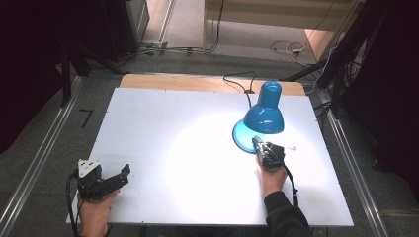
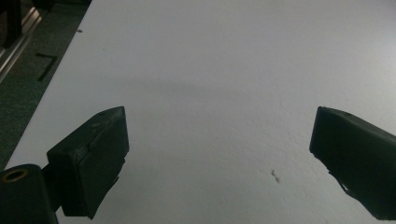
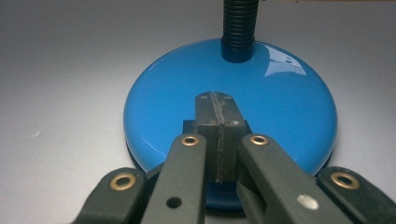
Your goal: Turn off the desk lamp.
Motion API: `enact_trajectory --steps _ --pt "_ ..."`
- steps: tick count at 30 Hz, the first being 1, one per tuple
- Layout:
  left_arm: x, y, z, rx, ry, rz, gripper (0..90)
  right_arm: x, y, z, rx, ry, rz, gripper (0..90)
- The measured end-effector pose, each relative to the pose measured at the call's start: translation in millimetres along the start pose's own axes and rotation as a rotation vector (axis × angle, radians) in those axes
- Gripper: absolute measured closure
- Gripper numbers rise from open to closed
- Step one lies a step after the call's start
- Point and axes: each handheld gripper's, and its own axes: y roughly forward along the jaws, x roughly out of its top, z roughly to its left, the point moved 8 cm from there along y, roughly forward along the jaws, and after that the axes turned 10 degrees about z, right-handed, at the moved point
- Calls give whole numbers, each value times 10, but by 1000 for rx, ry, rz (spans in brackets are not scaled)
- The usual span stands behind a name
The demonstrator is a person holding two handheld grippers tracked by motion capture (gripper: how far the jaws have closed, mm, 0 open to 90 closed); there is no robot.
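A blue desk lamp stands at the table's right, its shade bent down over its round base. A bright pool of light lies on the white table beside it. My right gripper is shut, jaws pressed together with nothing between them. Its tips lie on top of the glossy base, over a small dark block set in it, in front of the ribbed neck. My left gripper stands open near the front left corner, above bare table, jaws wide.
The lamp's black cord runs off the back edge onto the wooden strip. Metal rails flank the table on the floor. Loose cables lie on the floor behind. Dark stands rise at the back right.
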Motion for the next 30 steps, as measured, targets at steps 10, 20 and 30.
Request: enact_trajectory --steps 10,20,30 --pt "0 -3 -8 0 1 -1 54 29 26 2 -17 -14 -11 882" --pt "1 -4 -11 -3 1 -1 54 55 67 -25 -36 1 1 883" --pt "-4 -6 2 -4 1 1 54 67 78 -33 -37 4 -4 881"
